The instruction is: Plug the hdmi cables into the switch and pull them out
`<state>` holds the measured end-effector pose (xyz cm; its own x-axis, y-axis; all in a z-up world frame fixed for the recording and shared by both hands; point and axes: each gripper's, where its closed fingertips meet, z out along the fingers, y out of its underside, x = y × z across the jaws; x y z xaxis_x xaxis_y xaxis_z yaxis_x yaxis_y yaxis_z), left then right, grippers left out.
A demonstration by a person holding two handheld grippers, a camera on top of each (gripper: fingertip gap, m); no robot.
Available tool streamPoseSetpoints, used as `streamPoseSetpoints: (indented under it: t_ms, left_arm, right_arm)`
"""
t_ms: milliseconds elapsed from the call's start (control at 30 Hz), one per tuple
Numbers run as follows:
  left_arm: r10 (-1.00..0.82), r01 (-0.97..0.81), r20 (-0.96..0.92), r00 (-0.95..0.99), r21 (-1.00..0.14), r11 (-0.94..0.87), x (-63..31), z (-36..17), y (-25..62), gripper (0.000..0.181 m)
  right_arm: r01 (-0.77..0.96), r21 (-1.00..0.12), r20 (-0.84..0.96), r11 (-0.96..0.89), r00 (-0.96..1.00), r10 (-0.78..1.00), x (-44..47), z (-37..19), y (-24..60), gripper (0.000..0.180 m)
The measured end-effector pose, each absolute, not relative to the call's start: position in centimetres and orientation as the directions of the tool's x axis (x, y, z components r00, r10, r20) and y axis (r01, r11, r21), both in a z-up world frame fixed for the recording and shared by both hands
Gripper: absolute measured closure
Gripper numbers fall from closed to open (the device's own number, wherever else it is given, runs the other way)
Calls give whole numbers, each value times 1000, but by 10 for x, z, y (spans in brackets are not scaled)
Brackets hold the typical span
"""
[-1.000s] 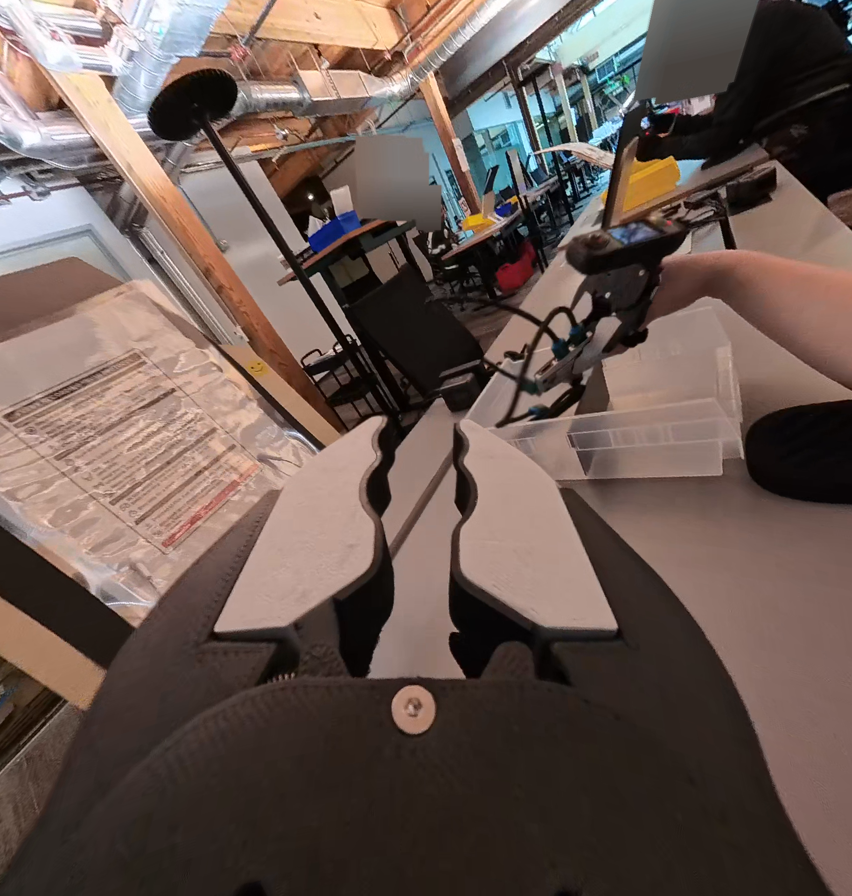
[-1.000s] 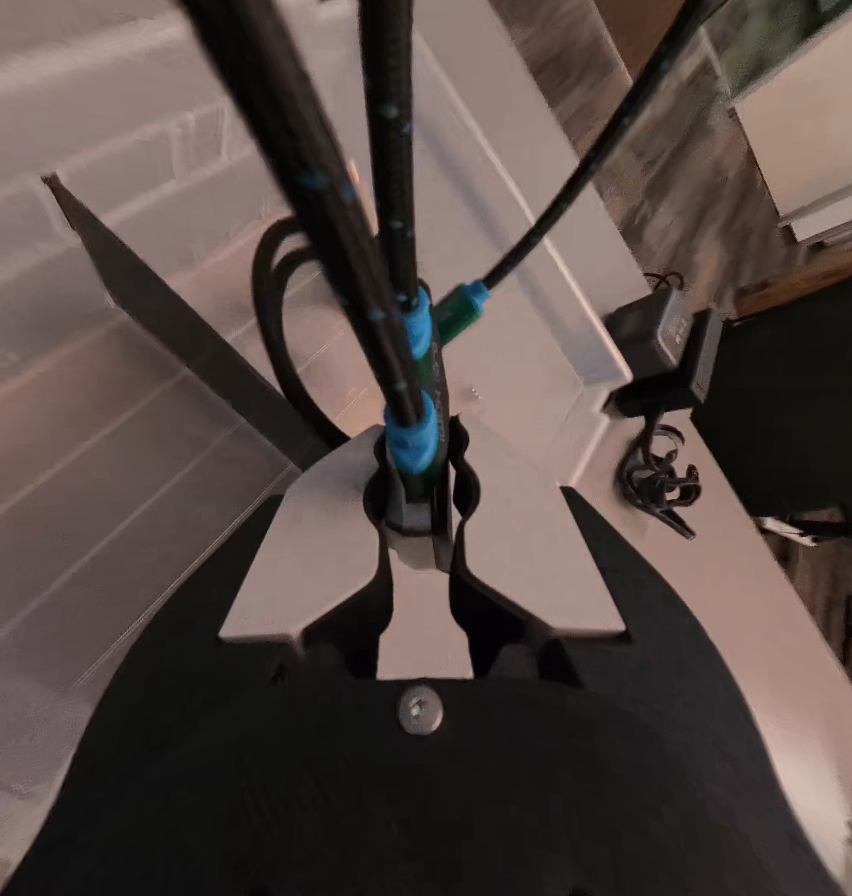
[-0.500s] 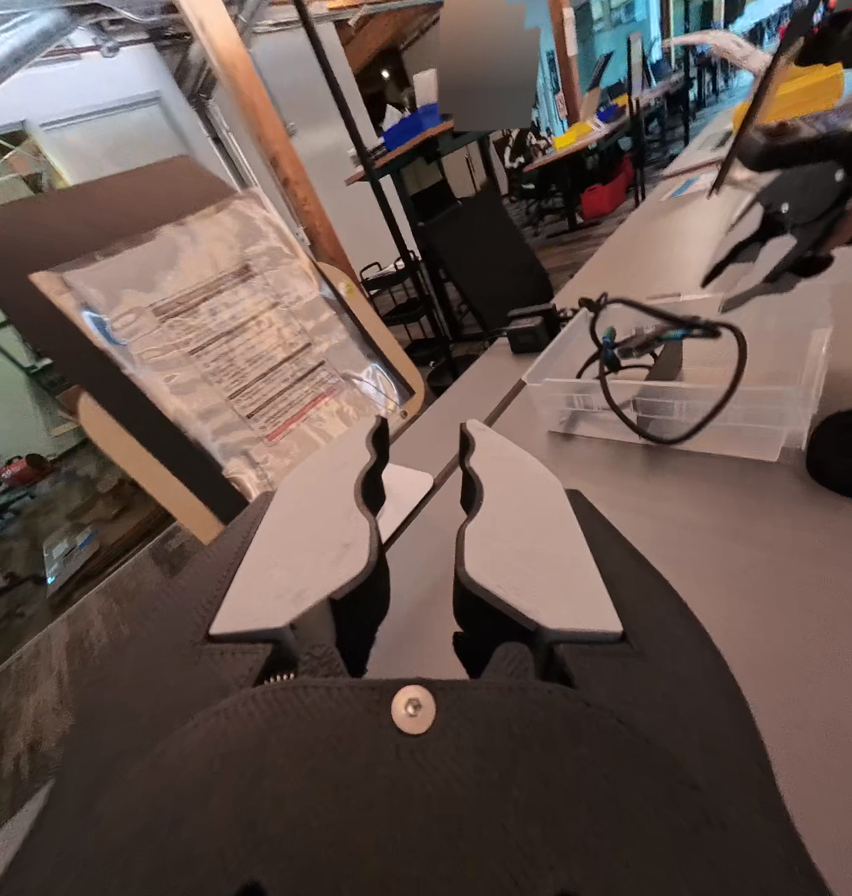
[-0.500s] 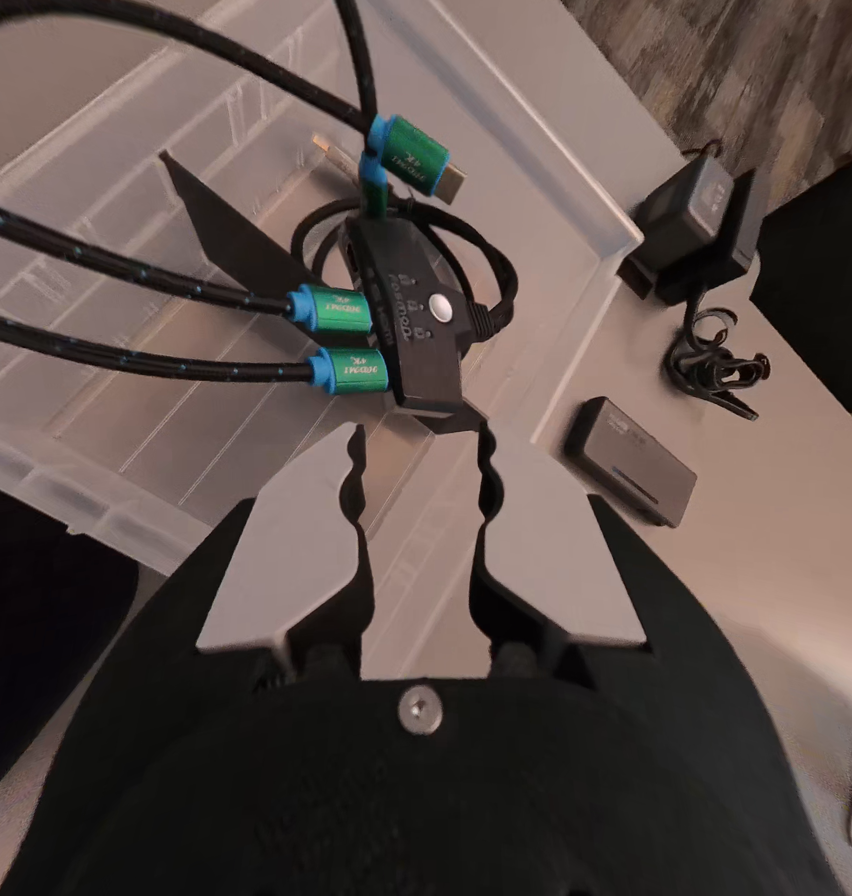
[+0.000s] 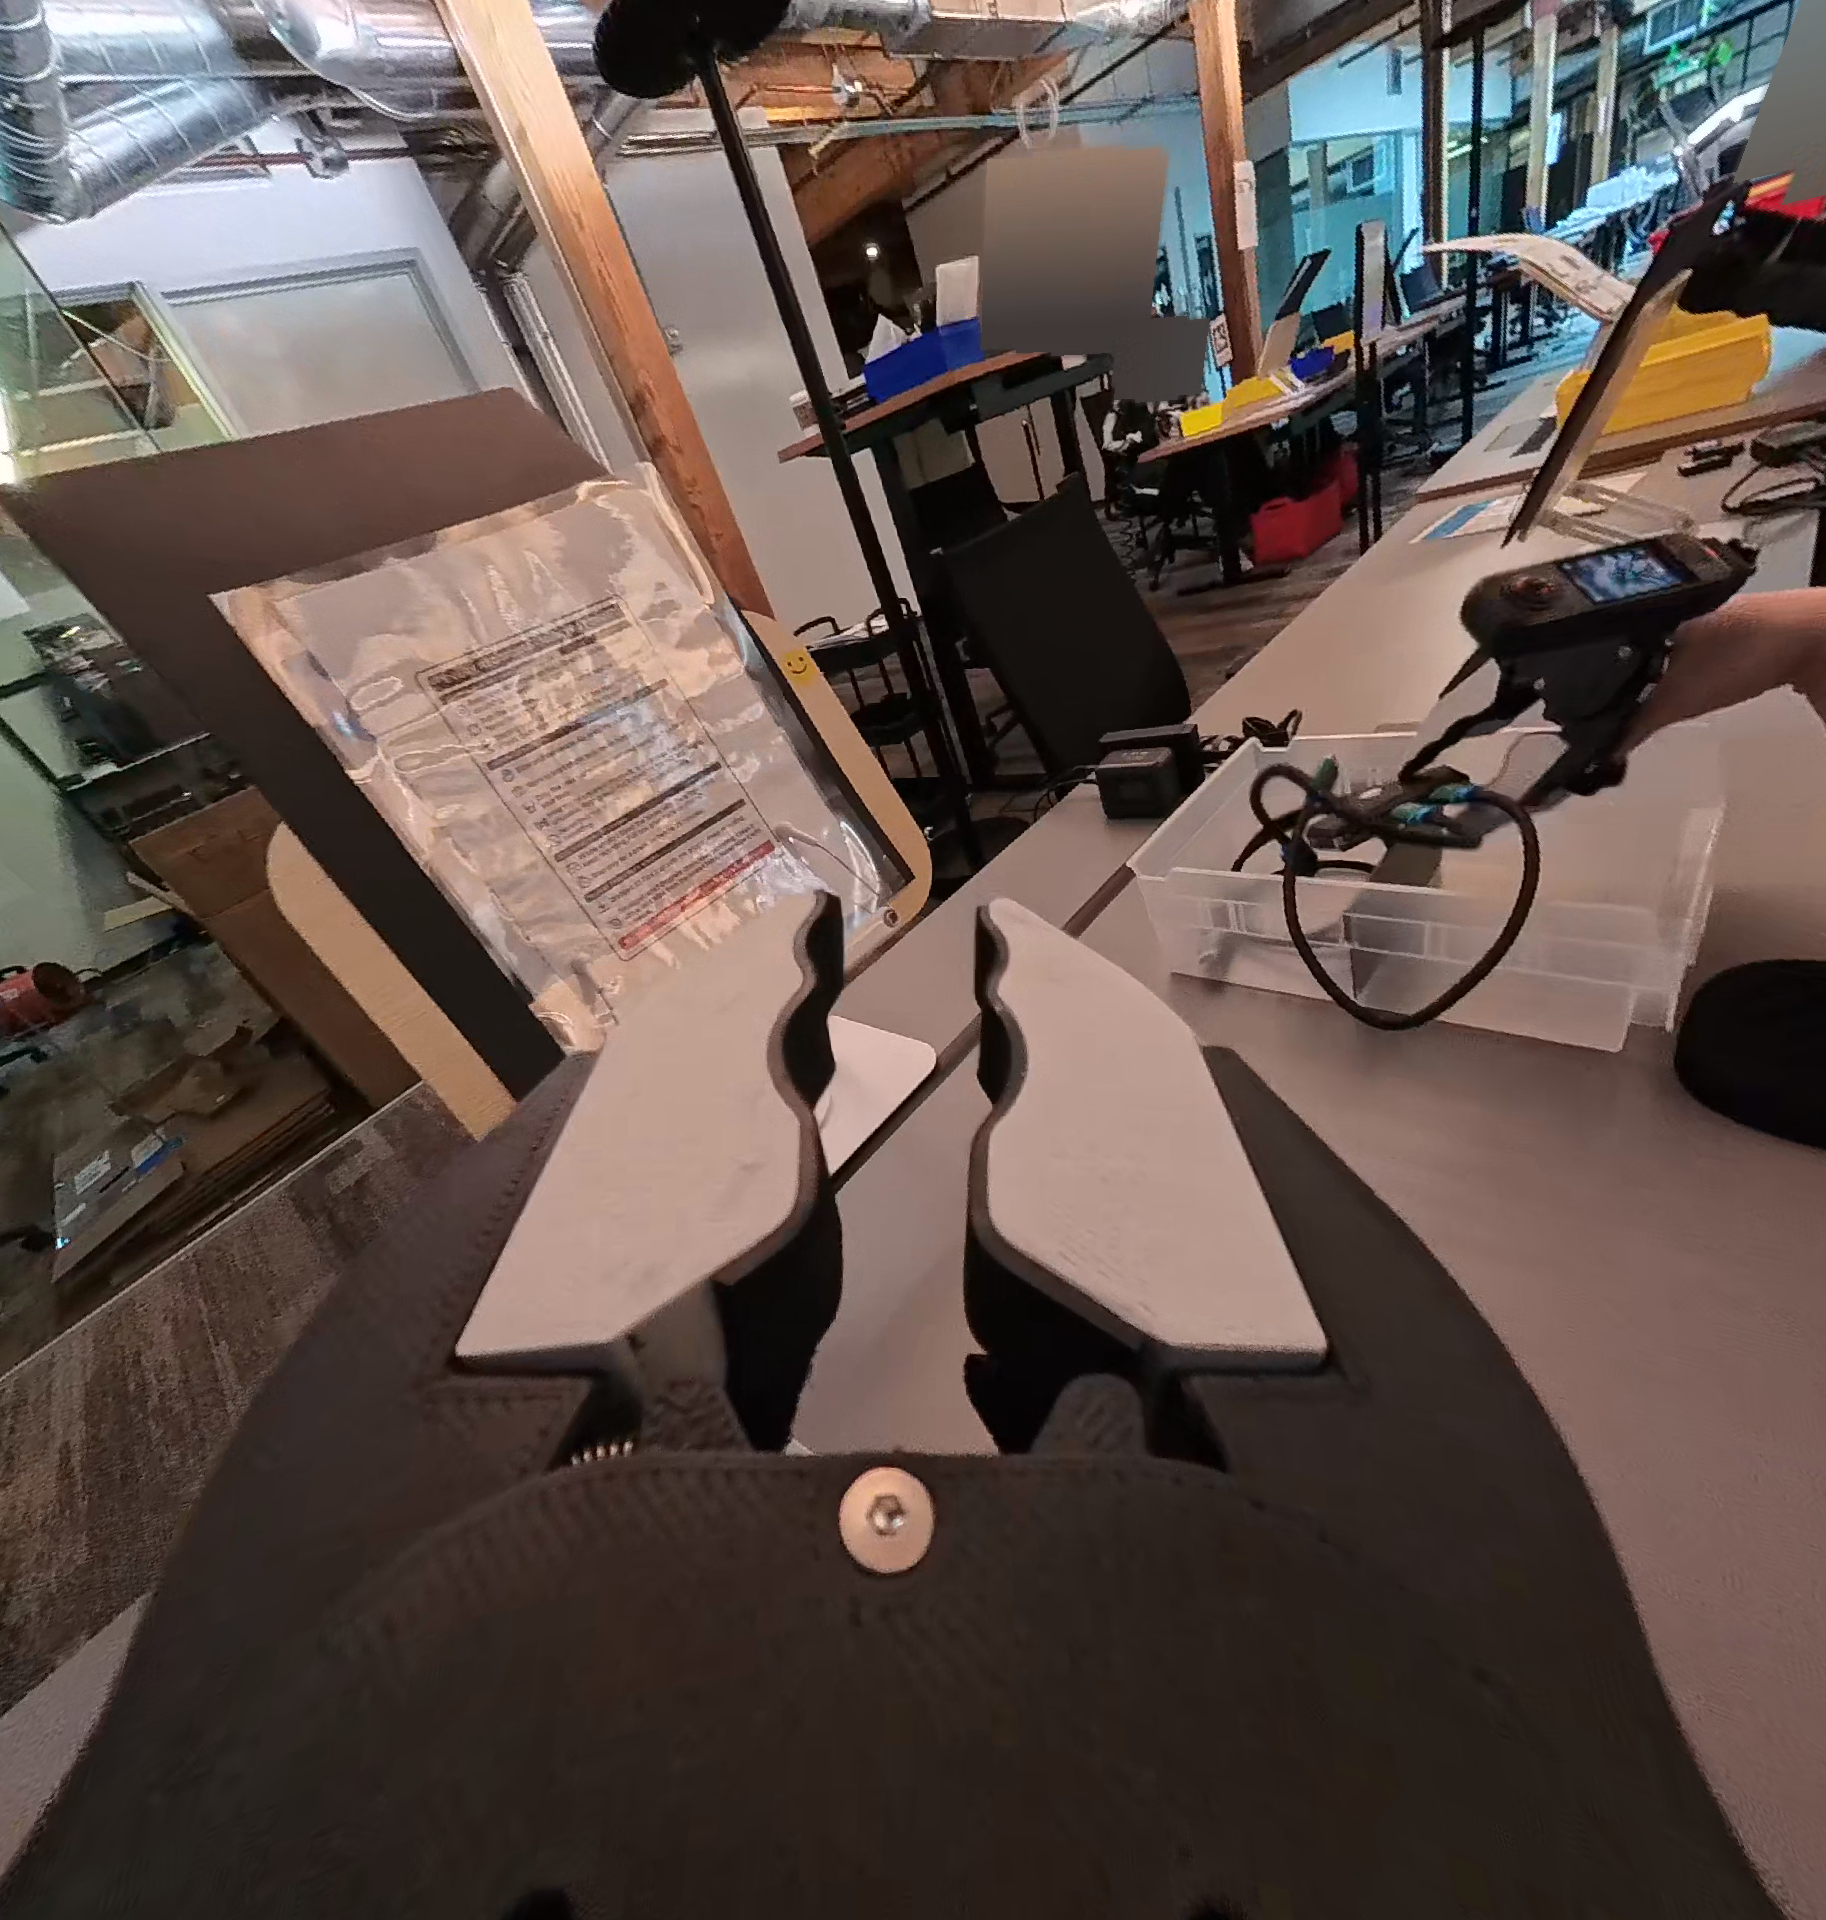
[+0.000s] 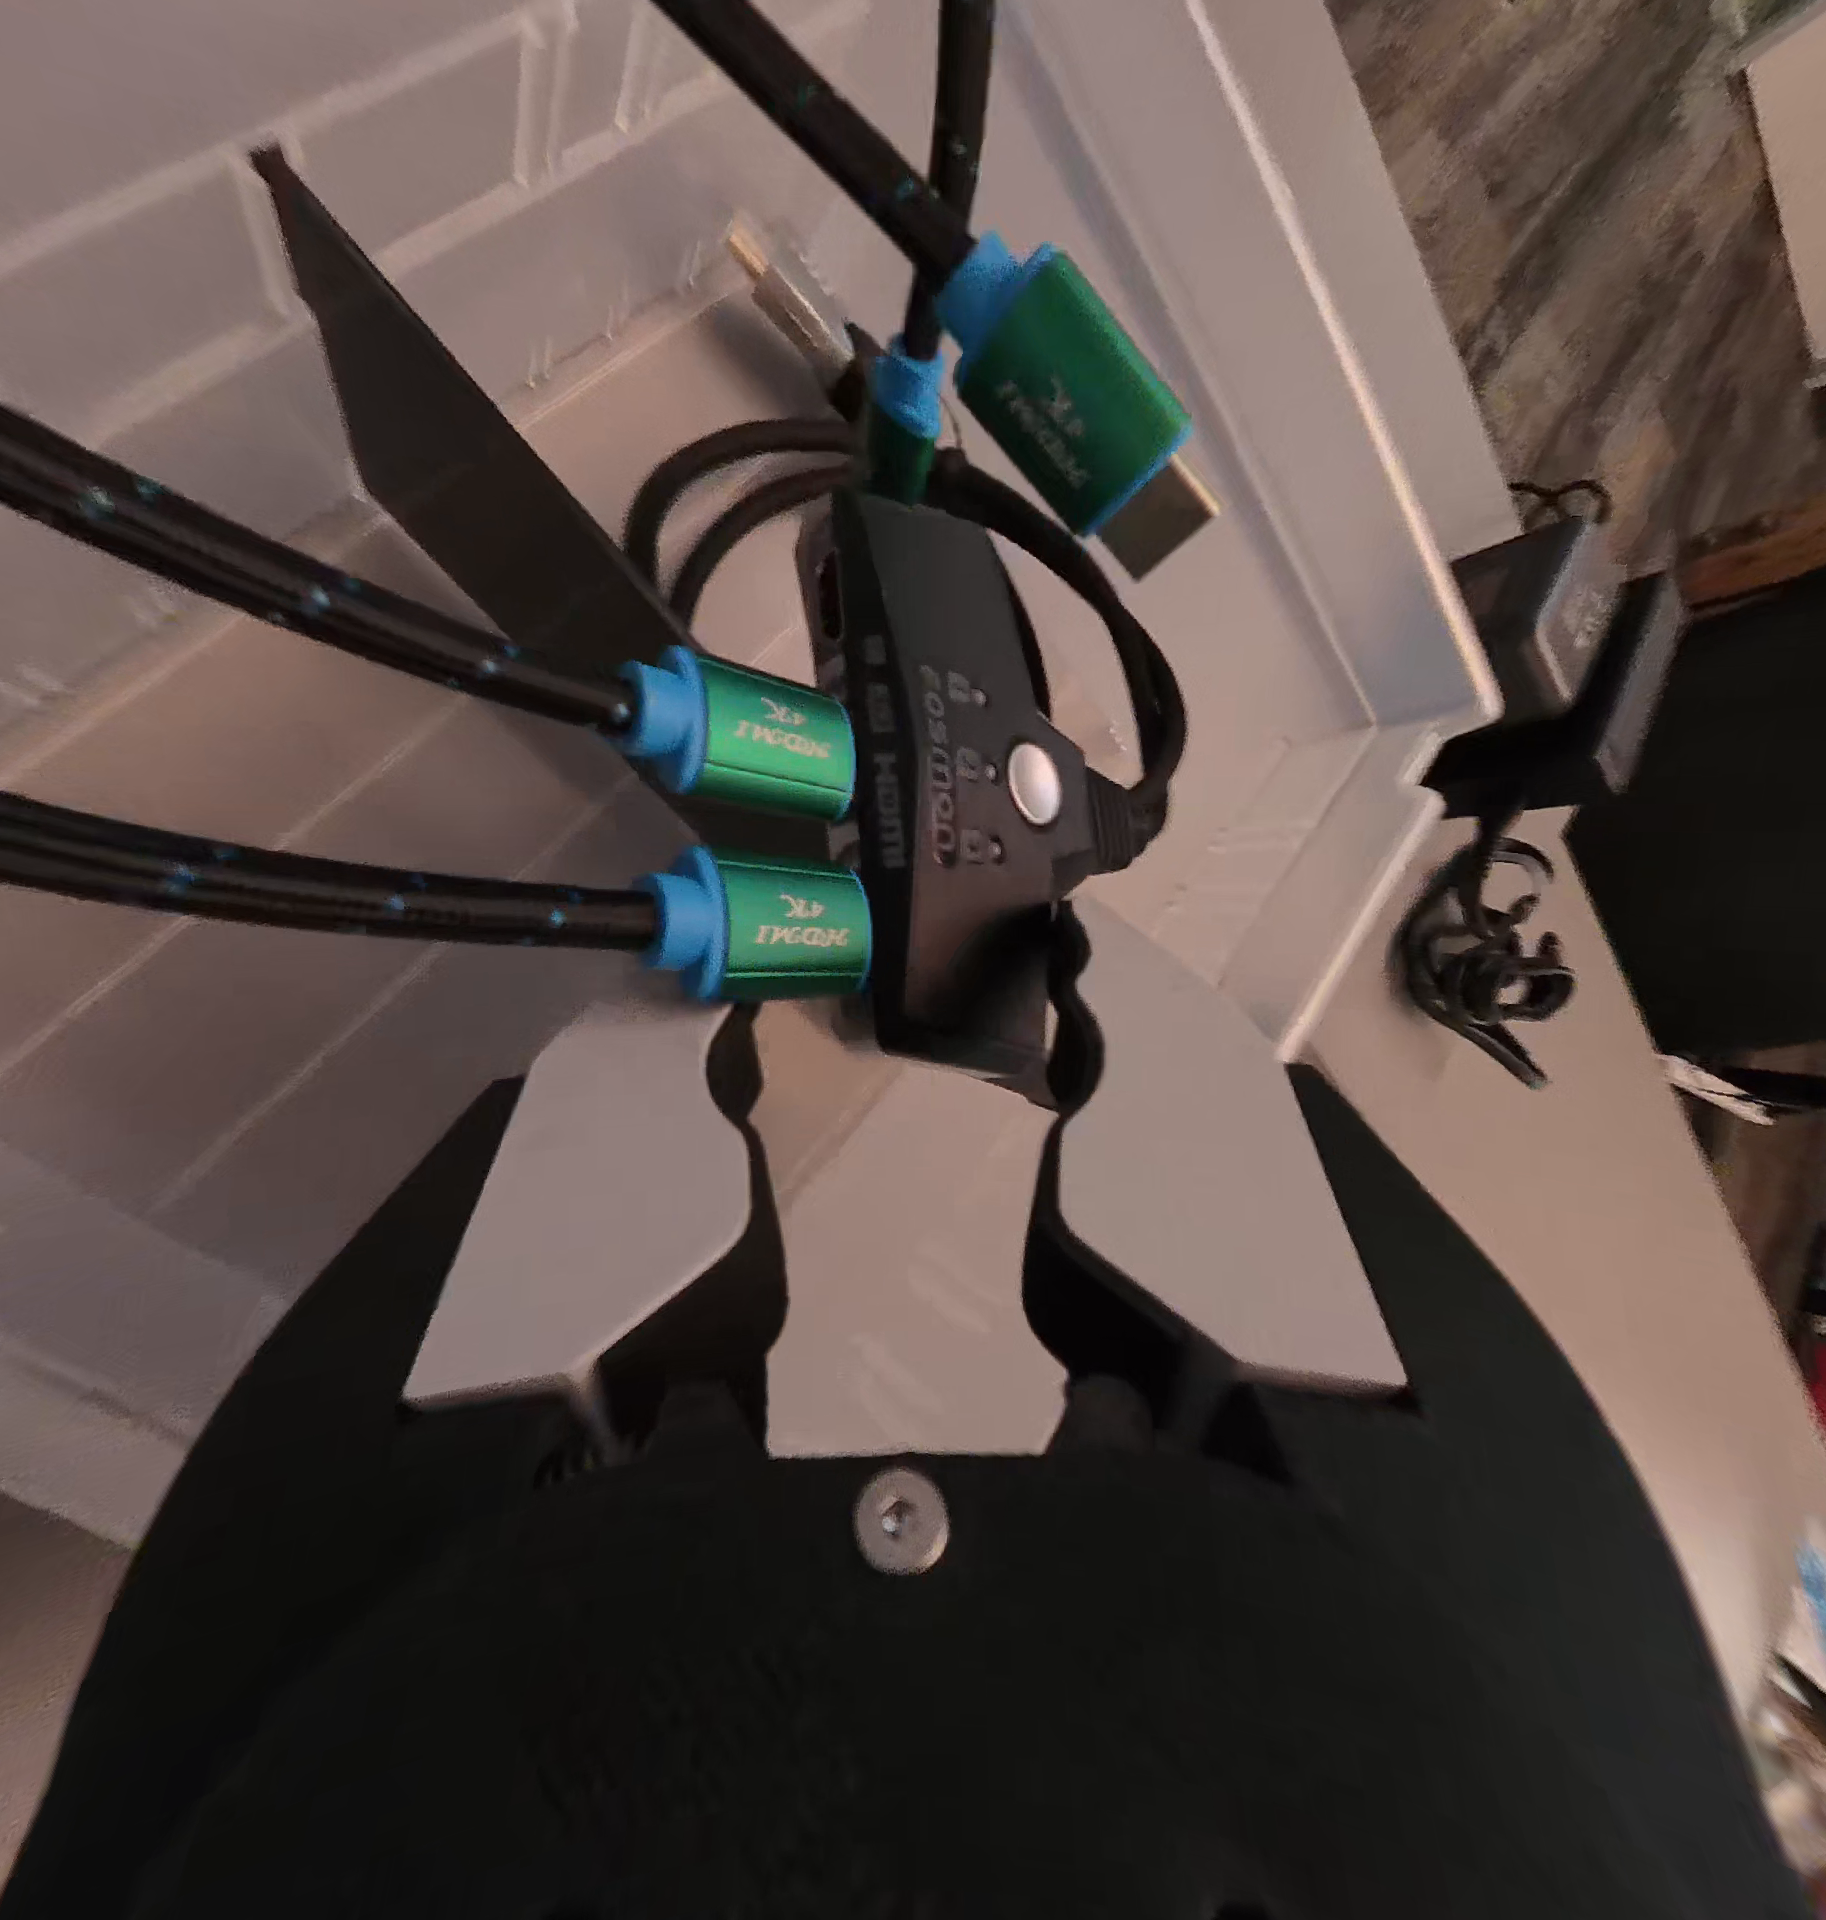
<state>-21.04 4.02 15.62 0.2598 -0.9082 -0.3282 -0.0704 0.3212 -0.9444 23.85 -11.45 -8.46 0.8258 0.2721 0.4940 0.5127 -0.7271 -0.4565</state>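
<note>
In the right wrist view, the right gripper (image 6: 904, 997), with pale grey wavy-edged fingers on a black body, fills the lower half of the frame with its jaws standing wide and nothing between them. Just above the fingertips, at the centre of the frame, lies the small black plastic HDMI switch (image 6: 950, 769) with a round silver button, resting inside a shallow clear plastic bin (image 6: 1293, 343). Two braided black HDMI cables with green metal plugs and blue collars enter from the left edge: the upper plugged cable (image 6: 763, 743) and the lower plugged cable (image 6: 784, 935) both sit in the switch's left side. A third green plug, the loose cable end (image 6: 1080, 410), hangs free in the upper centre right with its metal tip bare, and another narrow green plug (image 6: 904, 431) meets the switch's top end. In the left wrist view, the left gripper (image 5: 904, 982) occupies the lower centre, its grey fingers apart by a narrow gap and holding nothing, over the grey table (image 5: 1511, 1299). The bin with the switch and looping cables sits at the centre right of that frame, well apart from the left gripper, with the right gripper above it.
</note>
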Motion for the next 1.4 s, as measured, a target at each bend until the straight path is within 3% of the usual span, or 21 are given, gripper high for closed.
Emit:
streamPoseSetpoints:
  t_ms: [100,267,333,467,633,900,1167,1333,1400]
  left_arm:
    - [-909,-98,-349,229,-937,335,-204,151,35,158]
    - [-902,-133,-385,195,-922,364,-194,144,25,158]
    - [-899,-148,-398,183,-915,375,-191,142,21,158]
    - [-886,-168,-427,179,-901,400,-190,141,17,157]
    - [-887,-139,-425,182,-904,405,-195,149,15,157]
    - [-898,-130,-395,194,-918,376,-195,149,22,159]
    - [-888,-206,-434,152,-893,401,-177,130,14,158]
    - [-883,-207,-450,137,-884,419,-175,130,8,159]
    - [-885,-200,-445,136,-887,416,-175,131,8,159]
  right_arm:
    - [485,-521,515,-702,835,194,244,-65,-106,142]
    - [270,-722,316,-636,948,45,248,-30,-89,144]
    - [231,-745,271,-626,962,32,248,-24,-83,147]
    - [157,-650,135,-744,987,90,251,-37,-94,151]
    - [192,-559,101,-807,981,164,259,-55,-96,154]
    - [438,-391,258,-809,896,361,237,-79,-79,152]
    - [395,-307,208,-866,916,344,207,-80,-80,151]
    - [169,-263,59,-950,986,159,209,-75,-118,154]
    - [143,-239,95,-960,988,124,217,-71,-127,155]
